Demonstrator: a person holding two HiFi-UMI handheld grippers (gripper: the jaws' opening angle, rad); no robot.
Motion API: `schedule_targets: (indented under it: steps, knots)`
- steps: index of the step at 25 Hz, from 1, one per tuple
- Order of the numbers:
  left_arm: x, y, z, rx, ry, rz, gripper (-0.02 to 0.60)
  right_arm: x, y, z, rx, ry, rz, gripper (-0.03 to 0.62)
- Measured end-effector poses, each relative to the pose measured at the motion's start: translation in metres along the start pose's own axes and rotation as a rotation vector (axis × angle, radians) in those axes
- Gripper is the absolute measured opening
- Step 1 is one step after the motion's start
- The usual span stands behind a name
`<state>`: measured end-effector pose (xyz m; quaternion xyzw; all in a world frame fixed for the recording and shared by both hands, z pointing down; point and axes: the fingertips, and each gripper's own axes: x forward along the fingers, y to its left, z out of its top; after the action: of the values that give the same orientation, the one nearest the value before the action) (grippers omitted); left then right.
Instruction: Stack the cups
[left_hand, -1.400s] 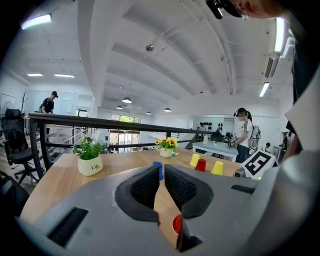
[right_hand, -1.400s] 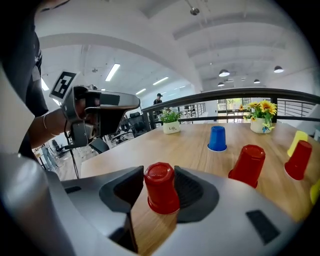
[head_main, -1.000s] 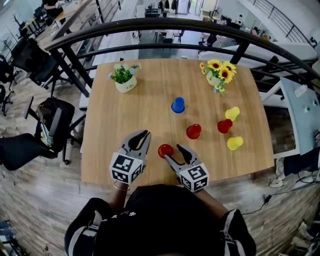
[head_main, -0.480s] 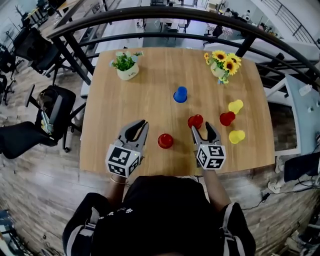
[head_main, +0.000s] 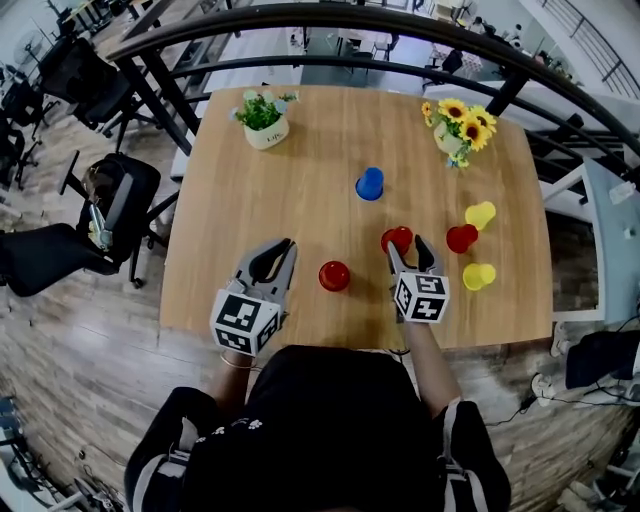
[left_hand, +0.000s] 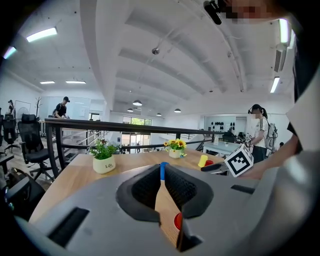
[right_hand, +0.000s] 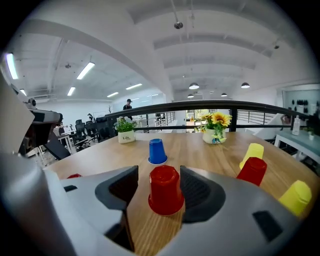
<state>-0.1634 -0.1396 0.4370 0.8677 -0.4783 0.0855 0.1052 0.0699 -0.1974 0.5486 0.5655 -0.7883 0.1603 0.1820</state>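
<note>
Right gripper (head_main: 407, 249) was open, its jaws either side of an upside-down red cup (right_hand: 165, 190) without clamping it. The cup's axis was vertical. It stood by the tabletop's (head_main: 250, 190) near edge, right half. Left gripper (head_main: 284, 250) was closed, empty and farther off.

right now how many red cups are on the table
3. Front red cup near the table's front edge, middle red cup between the right gripper's open jaws, right red cup by the yellow cups. None looks hidden.
</note>
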Motion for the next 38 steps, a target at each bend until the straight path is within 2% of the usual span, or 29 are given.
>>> schedule_targets:
  steps: [7,10,14,24,38]
  knots:
    - [-0.007,0.0,-0.002,-0.001,0.008,0.034,0.02,0.014,-0.007,-0.009,-0.001,0.054,-0.003,0.261]
    - [-0.008,0.0,-0.004,0.004,0.015,0.037,0.02,0.017,-0.01,-0.013,0.005,0.067,-0.001,0.216]
    - [-0.011,0.001,-0.005,0.008,0.015,0.037,0.021,0.009,-0.007,-0.012,0.022,0.051,-0.003,0.215]
    - [0.003,-0.007,-0.003,0.03,0.015,-0.031,0.021,-0.027,0.024,-0.018,0.04,0.039,0.064,0.213]
    - [0.001,-0.016,-0.011,0.063,0.025,-0.107,0.02,-0.052,0.087,-0.048,-0.083,0.095,0.142,0.213]
